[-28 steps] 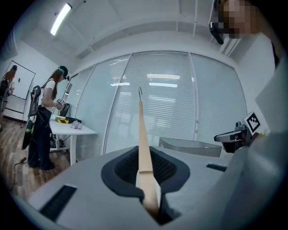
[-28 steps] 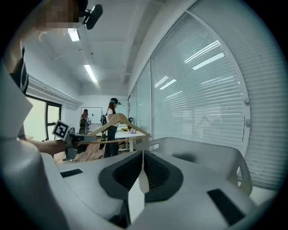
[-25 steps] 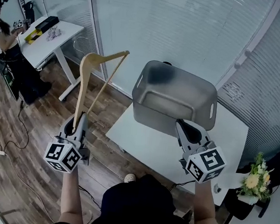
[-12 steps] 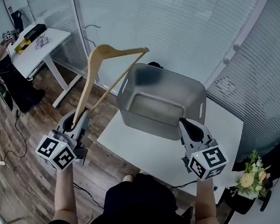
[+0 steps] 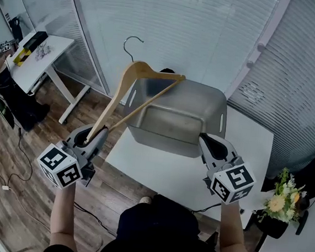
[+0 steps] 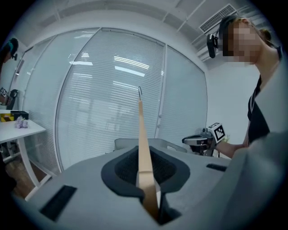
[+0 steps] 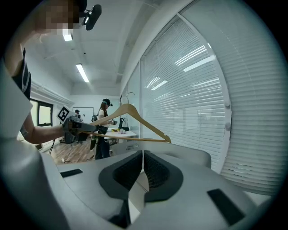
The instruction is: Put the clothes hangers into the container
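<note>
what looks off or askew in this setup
Nothing is spilled or broken. The wooden hanger is clamped by one arm tip in the left gripper, and it slants over the rim of the container, not yet inside. The right gripper pinches the near rim.

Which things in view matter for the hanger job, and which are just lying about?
Job:
- wooden hanger, clamped in the left gripper
- grey container, held at its near rim by the right gripper

Lying about:
- flowers
- side desk with a yellow item
</note>
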A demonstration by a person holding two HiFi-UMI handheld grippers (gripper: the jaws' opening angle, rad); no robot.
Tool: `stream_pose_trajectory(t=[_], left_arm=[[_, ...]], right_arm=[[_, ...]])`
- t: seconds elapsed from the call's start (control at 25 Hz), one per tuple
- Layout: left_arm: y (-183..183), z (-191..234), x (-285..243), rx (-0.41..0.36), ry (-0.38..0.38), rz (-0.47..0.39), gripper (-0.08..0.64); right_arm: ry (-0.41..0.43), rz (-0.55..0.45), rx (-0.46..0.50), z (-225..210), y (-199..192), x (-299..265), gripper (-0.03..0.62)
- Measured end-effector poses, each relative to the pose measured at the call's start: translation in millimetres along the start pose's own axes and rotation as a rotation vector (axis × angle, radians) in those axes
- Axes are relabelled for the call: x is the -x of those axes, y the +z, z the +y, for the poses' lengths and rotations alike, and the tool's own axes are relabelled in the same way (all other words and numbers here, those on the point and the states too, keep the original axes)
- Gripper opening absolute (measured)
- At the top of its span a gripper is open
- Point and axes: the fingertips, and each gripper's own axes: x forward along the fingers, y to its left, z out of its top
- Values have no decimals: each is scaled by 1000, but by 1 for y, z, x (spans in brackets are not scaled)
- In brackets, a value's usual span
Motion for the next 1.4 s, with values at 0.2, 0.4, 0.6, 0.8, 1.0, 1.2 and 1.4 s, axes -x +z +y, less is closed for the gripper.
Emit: stream_pose_trajectory(t=[0.2,0.4,0.6,0.8,1.0,1.2,1.4], left_arm=[[-5,-5,-13,-10,-30,79,54],[-7,-12,-31,-32,-73,156,54],[-11,-17,-49,-50,-120,253,54],[-13,-18,-69,-63,-157,336,54],[-15,-16,-90,-13,-206,438,54],[-24,-13,-108,27,-239,548,55],[-37,-16,-122,88,-274,645,55]], right_arm=[[7,6,-6,-6,-3,0,35],[16,4,-16,-10,-5,0,35],[16,-1,-26,-17,-7,0,35],[17,-5,-36,-23,-9,-1,35],[14,-6,-49,-31,-10,-1,35],[22,-8,-50,-32,-11,-3,35],[21,-7,-54,-34,-12,-6,35]])
